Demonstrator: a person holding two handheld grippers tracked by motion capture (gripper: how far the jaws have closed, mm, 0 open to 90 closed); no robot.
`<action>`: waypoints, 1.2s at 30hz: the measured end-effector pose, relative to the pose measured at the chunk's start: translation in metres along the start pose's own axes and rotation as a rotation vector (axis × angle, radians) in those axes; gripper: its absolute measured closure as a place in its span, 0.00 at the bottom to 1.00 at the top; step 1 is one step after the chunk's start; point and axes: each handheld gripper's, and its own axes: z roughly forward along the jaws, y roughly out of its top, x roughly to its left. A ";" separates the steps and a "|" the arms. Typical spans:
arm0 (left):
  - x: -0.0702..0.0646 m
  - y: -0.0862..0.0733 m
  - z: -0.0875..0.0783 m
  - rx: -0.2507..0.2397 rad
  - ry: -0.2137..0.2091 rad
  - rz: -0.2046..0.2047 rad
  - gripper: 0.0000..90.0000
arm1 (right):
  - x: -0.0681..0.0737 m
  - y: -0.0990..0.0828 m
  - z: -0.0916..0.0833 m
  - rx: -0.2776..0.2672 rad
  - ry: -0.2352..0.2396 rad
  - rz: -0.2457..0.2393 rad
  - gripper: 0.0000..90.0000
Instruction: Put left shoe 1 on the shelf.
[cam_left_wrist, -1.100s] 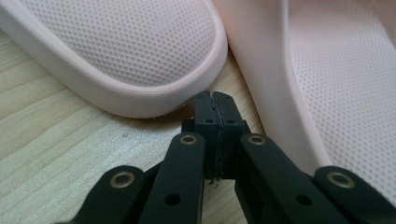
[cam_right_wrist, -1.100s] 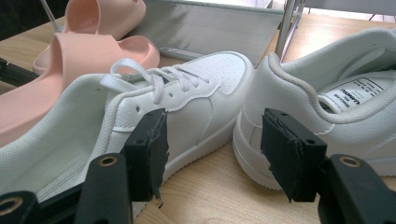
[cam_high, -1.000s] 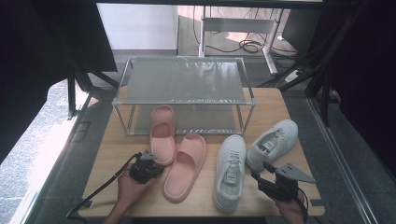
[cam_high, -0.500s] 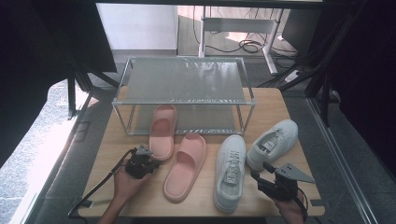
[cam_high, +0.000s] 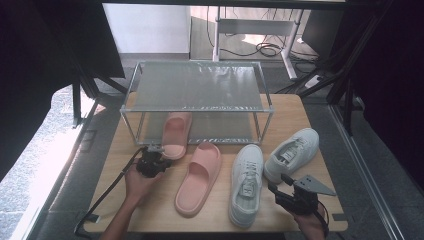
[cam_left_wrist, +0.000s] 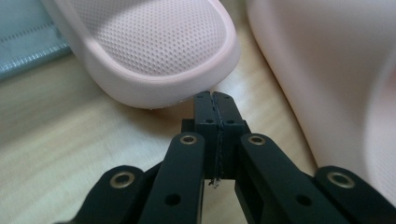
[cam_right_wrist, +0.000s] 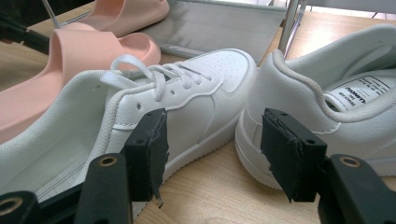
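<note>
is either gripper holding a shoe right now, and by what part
Nothing is held. The left gripper is shut on nothing, its tips at the heel of the pink slipper. The right gripper is open, short of the white sneakers.

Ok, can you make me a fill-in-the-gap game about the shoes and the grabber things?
1. The left gripper has its jaws ____, with nothing between them, at the heel of a pink slipper.
2. That pink slipper lies partly under the ____ rack.
3. The two sneakers are ____ in colour: one beside the other pink slipper, one nearer the right edge.
4. The right gripper has its jaws ____, pointing at the sneakers.

Missing words: shut; metal; white; open
</note>
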 end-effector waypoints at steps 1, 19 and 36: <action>0.002 0.003 0.002 0.002 0.003 -0.002 1.00 | 0.000 0.000 0.000 0.001 -0.001 0.001 0.46; 0.001 0.031 0.022 -0.011 0.021 -0.022 1.00 | -0.004 -0.002 0.000 0.002 -0.007 0.007 0.46; 0.016 0.043 0.037 -0.043 0.048 -0.048 1.00 | 0.000 -0.002 0.003 0.009 0.000 -0.002 0.46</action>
